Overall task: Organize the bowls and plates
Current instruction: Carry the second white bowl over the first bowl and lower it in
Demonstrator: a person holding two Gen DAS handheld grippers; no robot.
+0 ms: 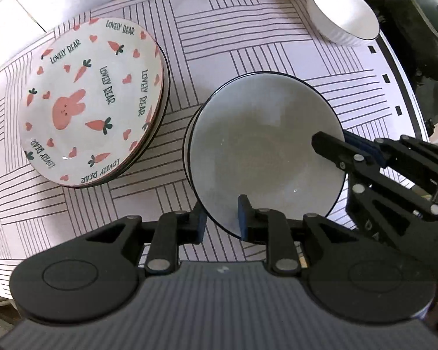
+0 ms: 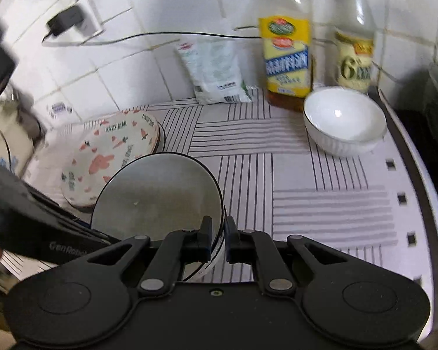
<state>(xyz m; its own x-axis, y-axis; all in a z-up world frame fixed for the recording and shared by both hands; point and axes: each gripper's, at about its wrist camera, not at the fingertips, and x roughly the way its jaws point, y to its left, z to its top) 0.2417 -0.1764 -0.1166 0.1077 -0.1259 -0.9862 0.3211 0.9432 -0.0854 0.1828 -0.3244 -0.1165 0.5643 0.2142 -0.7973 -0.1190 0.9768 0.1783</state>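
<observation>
A grey bowl with a dark rim (image 1: 260,157) sits in the middle of the striped cloth; it also shows in the right wrist view (image 2: 157,192). My left gripper (image 1: 222,218) straddles its near rim with a gap between the pads. My right gripper (image 2: 218,239) is shut on the bowl's right rim, and it shows in the left wrist view (image 1: 347,148). A stack of carrot-and-rabbit plates (image 1: 93,102) lies to the left, also seen in the right wrist view (image 2: 114,151). A white ribbed bowl (image 1: 343,11) stands at the back right, also in the right wrist view (image 2: 344,119).
Two oil bottles (image 2: 287,46) and a white bag (image 2: 216,73) stand against the tiled wall at the back. A dark pot (image 1: 417,23) sits at the far right beyond the cloth's edge. A charger (image 2: 65,23) hangs from a wall socket.
</observation>
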